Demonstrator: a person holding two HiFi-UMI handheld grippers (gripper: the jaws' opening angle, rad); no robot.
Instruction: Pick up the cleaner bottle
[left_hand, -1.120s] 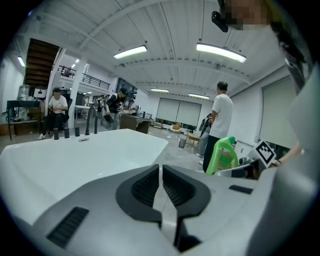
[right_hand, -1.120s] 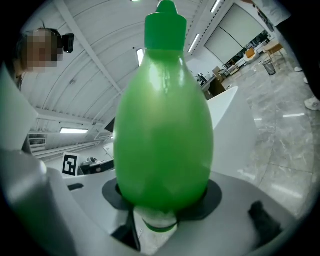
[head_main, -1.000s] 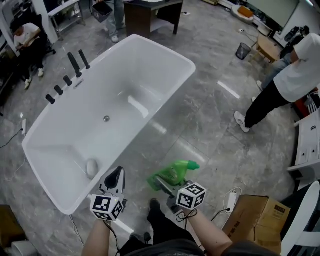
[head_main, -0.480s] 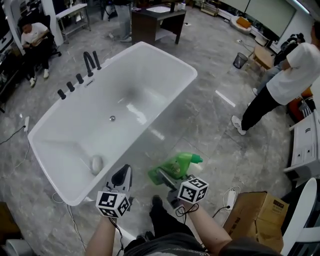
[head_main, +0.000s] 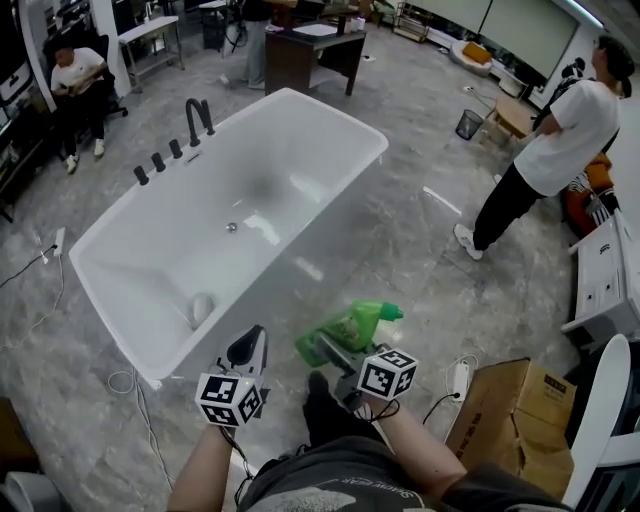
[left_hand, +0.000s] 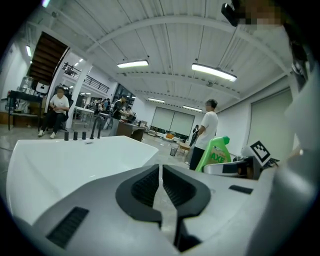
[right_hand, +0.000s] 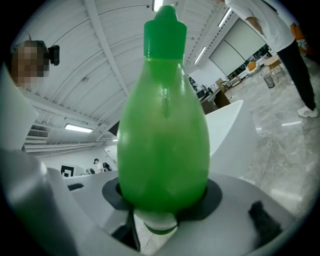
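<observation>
The right gripper (head_main: 340, 360) is clamped on the green plastic cleaner bottle (right_hand: 162, 145), held above the floor beside the white bathtub (head_main: 300, 150). Only the left gripper view shows the left gripper (left_hand: 161, 187) with jaws together and empty.

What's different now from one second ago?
The right gripper and the left gripper both lifted a little, and the green bottle went up with the right one. Nothing was grabbed or dropped: the right one still squeezes the bottle, and the left stays shut and empty. The bathtub hasn't moved.
</observation>
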